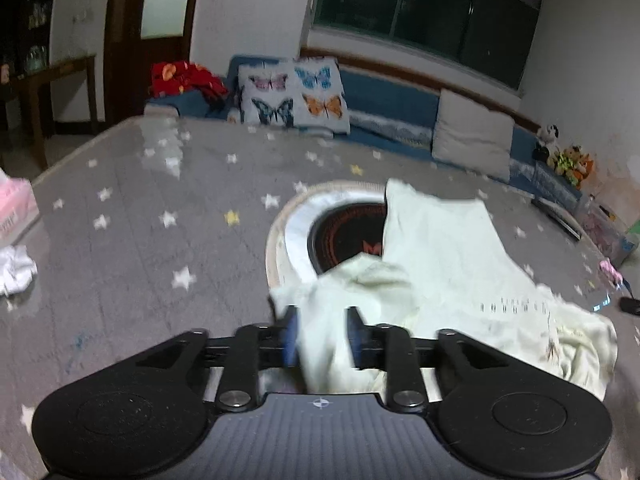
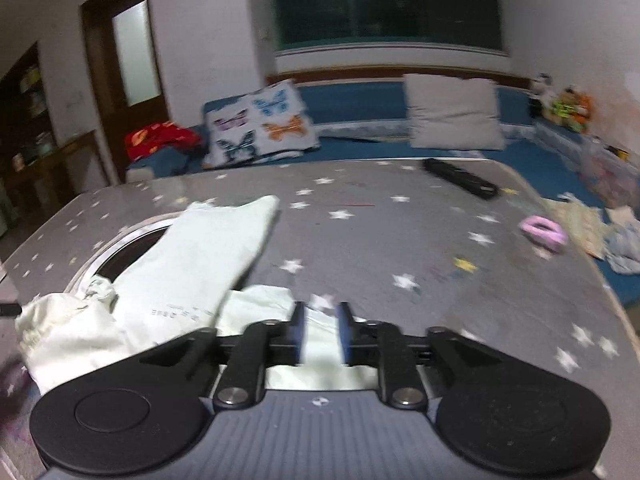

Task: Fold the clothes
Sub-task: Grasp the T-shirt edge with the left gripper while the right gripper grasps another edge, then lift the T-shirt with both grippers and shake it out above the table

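Observation:
A pale green garment (image 1: 440, 248) lies spread on the grey star-patterned table cover (image 1: 140, 220), partly over a round black hob with a silver rim (image 1: 340, 232). My left gripper (image 1: 322, 332) has its blue pads apart, with a bunched end of the garment lying loosely between them. In the right wrist view the same garment (image 2: 192, 256) stretches from the hob (image 2: 132, 248) toward me. My right gripper (image 2: 321, 328) also stands with its jaws apart over a near fold of the cloth, which does not look pinched.
A pink box (image 1: 14, 204) and a crumpled white cloth (image 1: 14, 268) sit at the table's left edge. A black remote (image 2: 460, 178), a pink ring (image 2: 544, 232) and loose clothes (image 2: 616, 240) lie to the right. A blue sofa with a butterfly pillow (image 2: 260, 128) is behind.

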Motion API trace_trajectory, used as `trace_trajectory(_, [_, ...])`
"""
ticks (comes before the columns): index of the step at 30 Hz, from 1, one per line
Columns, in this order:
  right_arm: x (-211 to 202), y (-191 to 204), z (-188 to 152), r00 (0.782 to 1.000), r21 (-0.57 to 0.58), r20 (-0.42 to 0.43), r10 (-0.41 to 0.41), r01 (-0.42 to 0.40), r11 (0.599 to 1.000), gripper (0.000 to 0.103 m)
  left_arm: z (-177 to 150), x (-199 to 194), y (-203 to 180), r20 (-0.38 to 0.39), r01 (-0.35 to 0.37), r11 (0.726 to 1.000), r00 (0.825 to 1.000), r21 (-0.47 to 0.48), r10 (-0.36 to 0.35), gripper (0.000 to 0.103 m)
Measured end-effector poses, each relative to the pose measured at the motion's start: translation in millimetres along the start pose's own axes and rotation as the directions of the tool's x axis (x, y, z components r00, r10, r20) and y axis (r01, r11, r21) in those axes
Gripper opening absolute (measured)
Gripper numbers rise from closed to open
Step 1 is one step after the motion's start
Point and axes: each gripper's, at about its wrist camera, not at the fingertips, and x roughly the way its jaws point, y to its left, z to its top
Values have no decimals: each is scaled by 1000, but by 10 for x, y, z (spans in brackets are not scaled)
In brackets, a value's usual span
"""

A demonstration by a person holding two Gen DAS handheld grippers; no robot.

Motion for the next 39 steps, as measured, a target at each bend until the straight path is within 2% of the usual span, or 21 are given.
trace_trajectory(3, [320, 107, 75, 999, -36, -39, 35, -37, 999, 31, 92, 70, -36, 12, 0, 1000, 1000, 15, 0, 36])
trace_trajectory(5, [557, 146, 130, 996, -48, -70, 55, -59, 997, 36, 145, 163, -76, 5, 1, 1000, 1000, 30, -2, 36])
trace_trajectory(8, [810, 205, 138, 993, -69, -102, 52, -59, 996, 37, 193, 344, -160, -16, 17, 998, 1000, 61, -16, 36])
trace_trajectory(16, [1045, 251, 69, 986, -79, -146, 80, -92, 993, 40, 183, 912, -448, -84, 52, 986, 996, 157, -39, 36])
trace_trajectory(18, [1056, 265, 58, 986, -81, -145, 81, -93, 992, 37, 164, 986, -504, -91, 54, 982, 995, 183, -38, 36])
trace_trajectory(20, [1040, 272, 45, 987, -82, -139, 83, -95, 992, 15, 132, 1032, -533, -100, 50, 978, 995, 201, -31, 36])
trace_trajectory(21, [1031, 276, 39, 987, -83, -136, 85, -96, 992, 12, 115, 1045, -537, -101, 47, 977, 994, 207, -26, 35])
trace_trajectory(24, [931, 286, 39, 994, -80, -101, 50, -58, 995, 8, 64, 1084, -550, -107, 36, 974, 994, 222, -12, 27])
trace_trajectory(26, [817, 281, 47, 998, -80, -61, 15, -20, 997, 7, 29, 1100, -535, -110, 24, 973, 994, 228, 2, 18])
trace_trajectory(31, [489, 154, 69, 996, -65, 23, -91, 92, 994, 6, -38, 1106, -445, -106, -2, 975, 994, 221, 26, 9])
trace_trajectory(35, [211, -20, -5, 977, -43, 66, -203, 206, 978, 6, -46, 1081, -391, -96, -11, 978, 995, 209, 32, 8])
trace_trajectory(39, [-48, -272, -200, 953, 42, 57, -298, 296, 954, 6, -77, 1062, -429, -79, -37, 971, 995, 236, 57, 7])
